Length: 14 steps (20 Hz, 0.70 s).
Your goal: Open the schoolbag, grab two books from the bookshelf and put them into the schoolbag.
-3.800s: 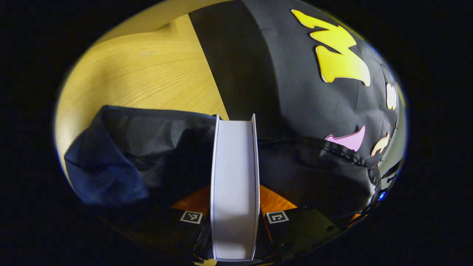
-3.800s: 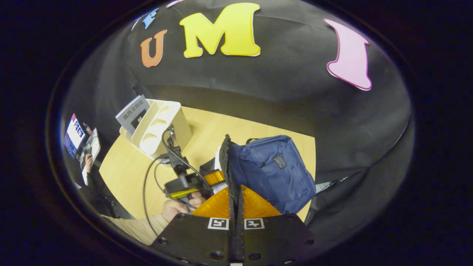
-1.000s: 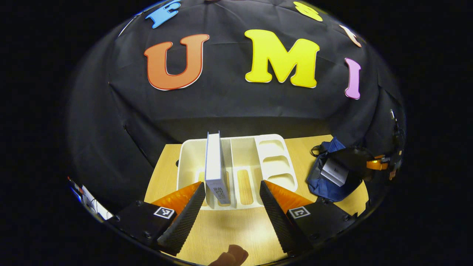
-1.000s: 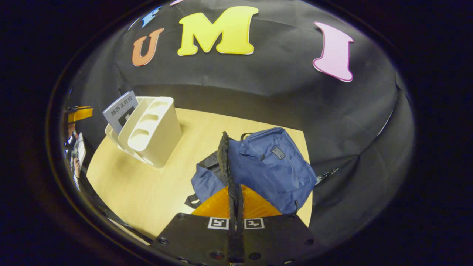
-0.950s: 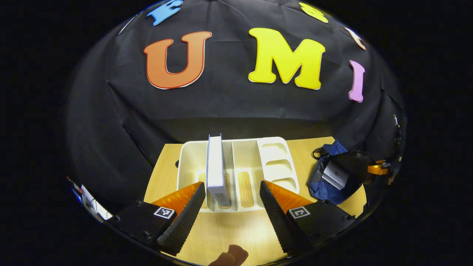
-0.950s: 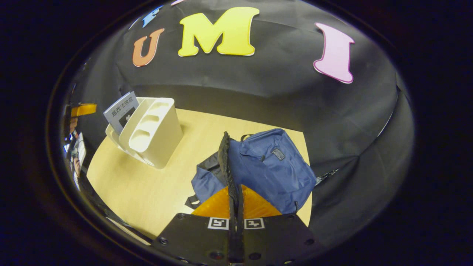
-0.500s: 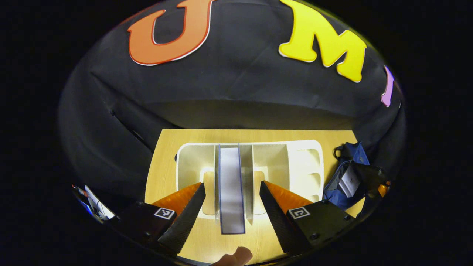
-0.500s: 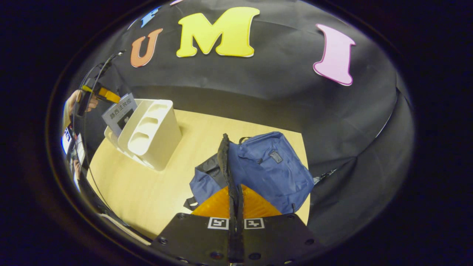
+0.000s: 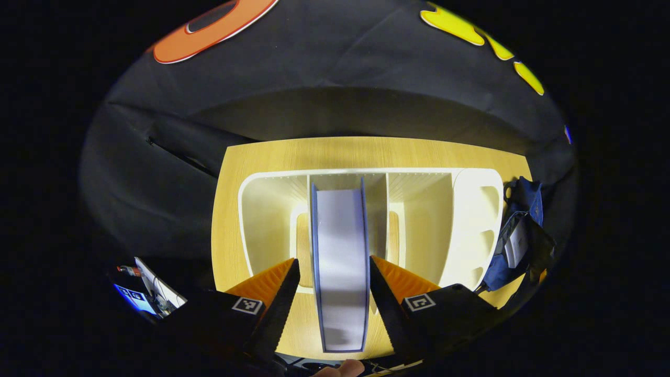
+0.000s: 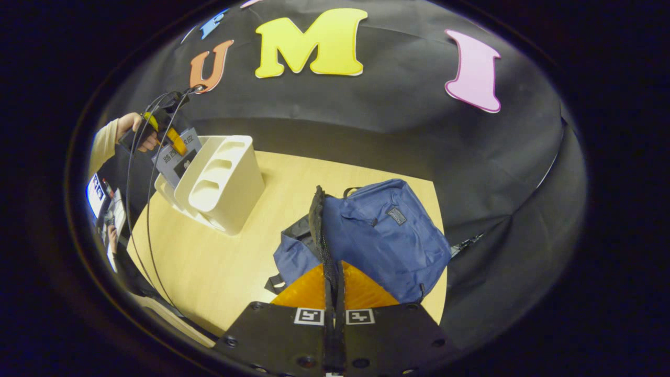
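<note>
In the left gripper view, the left gripper (image 9: 331, 301) points down at a pale wooden table (image 9: 251, 157). Its jaws are apart, one finger on each side of a book (image 9: 339, 262), with a gap between each finger and the covers. The book stands on edge in the second slot from the left of a cream bookshelf (image 9: 261, 209), page edges facing the camera. Its long axis runs away from the gripper toward the back wall. The other slots beside it hold nothing. At the right edge of this view the blue schoolbag (image 9: 515, 246) lies open, a pale book (image 9: 517, 243) showing in its mouth.

In the right gripper view, the right gripper (image 10: 333, 293) has its jaws pressed together on a black strip at the edge of the schoolbag's (image 10: 387, 235) opening, holding it up. The bag rests on the table (image 10: 209, 262) near the right edge, its front pocket turned to the right. Farther left the bookshelf (image 10: 220, 183) stands near the table's back corner, with a hand (image 10: 133, 131) holding the left gripper (image 10: 172, 137) above the book (image 10: 178, 157). Black cloth (image 10: 398, 104) walls close the booth behind the table.
</note>
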Each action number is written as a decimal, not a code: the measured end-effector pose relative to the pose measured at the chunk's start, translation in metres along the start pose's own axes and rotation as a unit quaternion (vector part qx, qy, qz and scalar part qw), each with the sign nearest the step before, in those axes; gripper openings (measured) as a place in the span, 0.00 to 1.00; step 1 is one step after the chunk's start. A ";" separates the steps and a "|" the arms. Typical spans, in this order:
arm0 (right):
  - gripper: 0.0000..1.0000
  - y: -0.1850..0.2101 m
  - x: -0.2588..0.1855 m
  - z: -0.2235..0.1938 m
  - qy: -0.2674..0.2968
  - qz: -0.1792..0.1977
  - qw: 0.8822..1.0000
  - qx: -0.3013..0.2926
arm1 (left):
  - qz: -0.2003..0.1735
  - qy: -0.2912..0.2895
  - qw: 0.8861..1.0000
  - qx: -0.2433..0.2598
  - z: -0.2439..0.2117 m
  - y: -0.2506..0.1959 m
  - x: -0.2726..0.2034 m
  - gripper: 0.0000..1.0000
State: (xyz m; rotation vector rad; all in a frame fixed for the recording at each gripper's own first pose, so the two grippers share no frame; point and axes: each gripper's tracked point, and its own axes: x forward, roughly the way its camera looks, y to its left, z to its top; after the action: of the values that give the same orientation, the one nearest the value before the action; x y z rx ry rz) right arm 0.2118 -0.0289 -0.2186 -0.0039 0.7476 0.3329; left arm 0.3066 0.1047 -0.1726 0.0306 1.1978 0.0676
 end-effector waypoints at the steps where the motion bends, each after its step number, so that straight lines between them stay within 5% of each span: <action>1: 0.00 -0.001 0.002 -0.003 0.000 0.002 1.000 0.001 | 0.004 0.009 1.000 -0.004 -0.002 0.002 0.000 0.81; 6: 0.00 -0.004 0.003 -0.006 0.000 0.006 1.000 0.011 | 0.011 0.035 0.999 -0.021 -0.009 0.005 0.003 0.72; 10: 0.00 -0.003 0.003 -0.008 0.003 0.011 1.000 0.014 | -0.031 0.043 0.998 -0.033 -0.014 -0.013 0.002 0.60; 11: 0.00 -0.004 0.003 -0.009 0.003 0.012 1.000 0.014 | -0.034 0.048 0.998 -0.033 -0.016 -0.015 0.001 0.51; 14: 0.00 -0.002 0.003 -0.008 0.001 0.016 1.000 0.020 | -0.027 0.044 0.998 -0.036 -0.017 -0.016 -0.007 0.47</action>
State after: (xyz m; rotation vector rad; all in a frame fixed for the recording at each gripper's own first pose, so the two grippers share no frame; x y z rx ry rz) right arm 0.2096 -0.0310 -0.2268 0.0460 0.7560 0.3474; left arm 0.2892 0.0884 -0.1731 -0.0699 1.2818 0.0648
